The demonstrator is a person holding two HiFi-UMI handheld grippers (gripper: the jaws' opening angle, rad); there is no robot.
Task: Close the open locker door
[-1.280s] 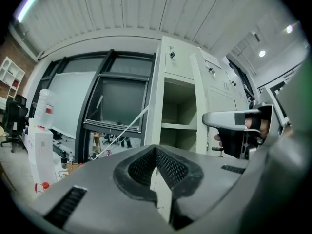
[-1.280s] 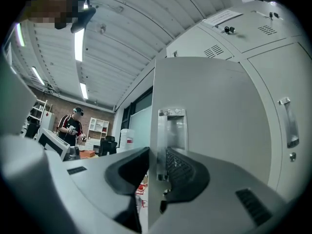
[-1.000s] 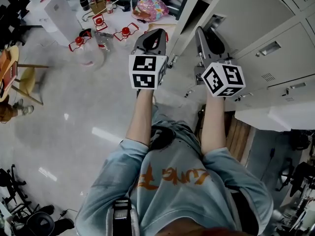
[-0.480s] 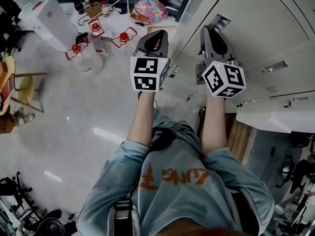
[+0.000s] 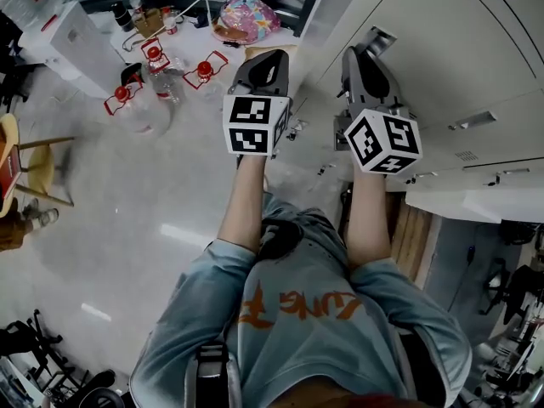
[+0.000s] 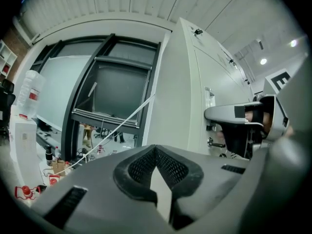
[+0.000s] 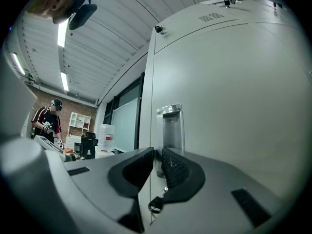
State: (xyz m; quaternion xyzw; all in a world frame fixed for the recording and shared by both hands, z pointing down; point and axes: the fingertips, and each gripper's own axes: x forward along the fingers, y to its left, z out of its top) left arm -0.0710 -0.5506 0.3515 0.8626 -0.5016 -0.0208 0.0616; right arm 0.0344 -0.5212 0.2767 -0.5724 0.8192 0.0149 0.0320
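1 door point(image 7: 234, 106) dead ahead of right gripper point(image 7: 155, 165), right of left gripper point(image 6: 156, 152). Door face filling the right gripper view's right half. Right jaws just narrowed to a slit below the handle point(image 7: 170, 126), nothing plainly pinched, key point(image 7: 155, 206) dangling under them. Left jaws shut, empty.

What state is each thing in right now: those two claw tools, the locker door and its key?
left gripper: jaws shut, empty.
right gripper: jaws a slit apart, just been closing, nothing seen gripped.
locker door: looks almost closed; latched or not, cannot tell.
key: dangling at the door's edge.
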